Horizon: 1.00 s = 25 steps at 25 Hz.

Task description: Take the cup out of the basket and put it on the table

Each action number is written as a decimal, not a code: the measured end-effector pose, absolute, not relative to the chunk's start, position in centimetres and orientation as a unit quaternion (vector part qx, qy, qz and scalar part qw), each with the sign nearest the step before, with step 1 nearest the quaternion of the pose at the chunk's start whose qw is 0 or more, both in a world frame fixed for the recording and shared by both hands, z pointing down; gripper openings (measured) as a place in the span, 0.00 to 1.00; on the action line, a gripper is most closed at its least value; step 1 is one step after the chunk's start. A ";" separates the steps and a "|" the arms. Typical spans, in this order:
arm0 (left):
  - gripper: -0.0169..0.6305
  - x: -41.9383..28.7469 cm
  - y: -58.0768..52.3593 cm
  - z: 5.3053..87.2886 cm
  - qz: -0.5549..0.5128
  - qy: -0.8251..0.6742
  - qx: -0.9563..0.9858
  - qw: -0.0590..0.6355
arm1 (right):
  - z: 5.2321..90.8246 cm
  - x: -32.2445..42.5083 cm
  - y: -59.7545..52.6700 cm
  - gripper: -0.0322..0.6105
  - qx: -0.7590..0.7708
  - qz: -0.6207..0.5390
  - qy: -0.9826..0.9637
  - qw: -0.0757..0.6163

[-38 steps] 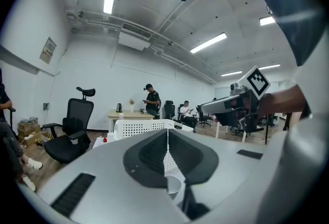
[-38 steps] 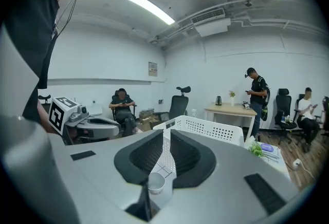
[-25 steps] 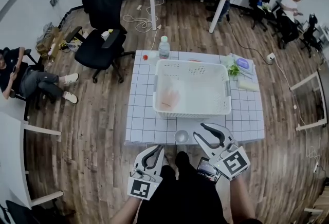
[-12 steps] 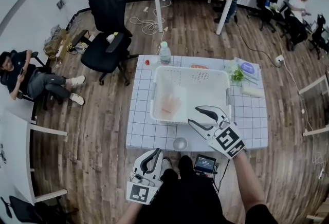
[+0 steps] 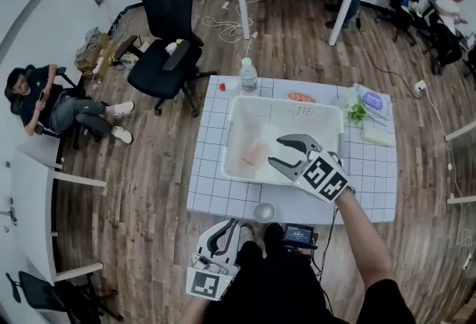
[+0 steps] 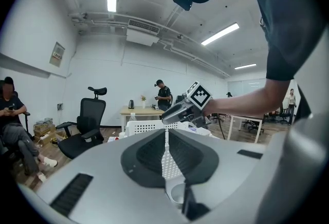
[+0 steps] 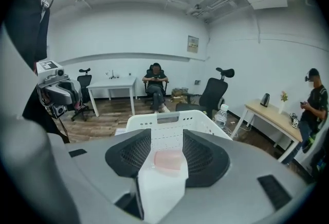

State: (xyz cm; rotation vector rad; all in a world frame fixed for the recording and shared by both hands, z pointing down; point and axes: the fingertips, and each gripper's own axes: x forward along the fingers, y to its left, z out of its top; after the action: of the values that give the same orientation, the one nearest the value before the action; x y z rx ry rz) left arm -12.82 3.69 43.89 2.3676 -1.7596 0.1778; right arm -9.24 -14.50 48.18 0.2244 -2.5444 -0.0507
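Right gripper (image 5: 274, 151) moved over basket (image 5: 256, 103), jaws opening toward pink cup (image 5: 251, 155)

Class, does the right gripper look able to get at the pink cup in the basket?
Probably yes: the right gripper hangs over the open basket, its empty jaws have just been opening, and the pink cup lies ahead, uncovered.

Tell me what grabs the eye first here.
The white perforated plastic basket on the grid-patterned table, with a pale pink translucent cup lying in its left half in the head view. The right gripper hangs over the basket aimed at that cup, jaws just opened wider, nothing between them yet.
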 end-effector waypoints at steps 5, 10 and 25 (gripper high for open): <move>0.04 -13.1 3.2 44.2 0.069 -0.602 0.789 0.103 | 50.8 -10.2 -16.7 0.35 0.057 -0.007 -0.945 0.322; 0.04 -13.2 2.8 44.6 0.077 -0.611 0.781 0.110 | 53.7 -10.7 -18.3 0.36 0.033 0.008 -0.937 0.348; 0.04 -12.0 1.8 45.3 0.098 -0.605 0.783 0.104 | 61.2 -12.5 -19.8 0.38 -0.023 0.045 -0.916 0.398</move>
State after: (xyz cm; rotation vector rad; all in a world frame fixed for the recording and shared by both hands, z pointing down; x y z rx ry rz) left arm -11.99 1.83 45.26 2.3107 -1.7846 0.2903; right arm -12.54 -19.83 61.24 -0.0593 -2.3202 0.1150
